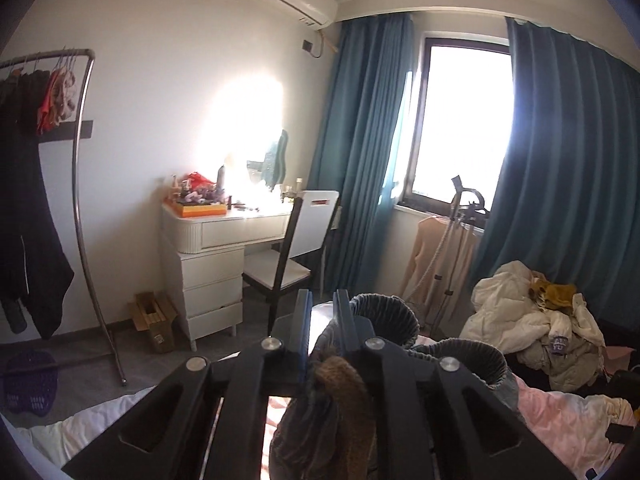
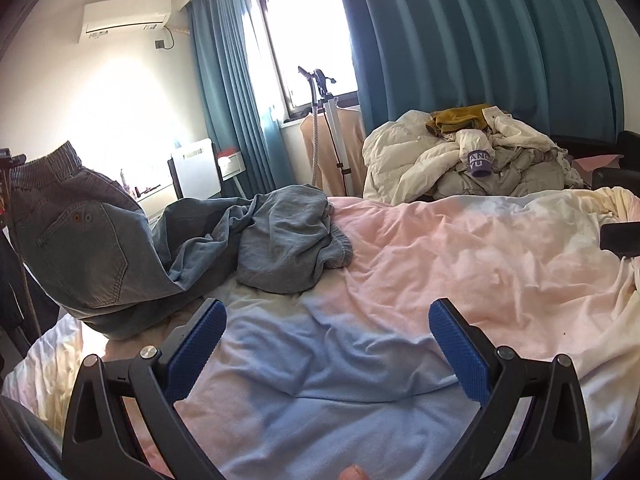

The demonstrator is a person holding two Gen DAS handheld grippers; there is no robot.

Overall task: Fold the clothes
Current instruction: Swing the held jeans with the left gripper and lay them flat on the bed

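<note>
Blue-grey jeans (image 2: 92, 248) with an elastic waistband hang lifted at the left in the right wrist view. Their legs (image 2: 280, 240) lie crumpled on the bed. In the left wrist view my left gripper (image 1: 322, 320) is shut on the jeans (image 1: 384, 316). Waistband fabric bunches between and under its fingers, and the gathered waist opening curls to the right of them. My right gripper (image 2: 326, 320) stands open low over the pink and pale blue bed cover (image 2: 460, 264), with nothing between its blue pads (image 2: 196, 344). It is nearer than the jeans and apart from them.
A heap of cream jackets and a mustard garment (image 2: 460, 160) sits at the bed's far right. A garment steamer (image 2: 324, 120) stands by the window. Off the bed are a white dressing table (image 1: 216, 240), a chair (image 1: 296, 248) and a clothes rack (image 1: 80, 200).
</note>
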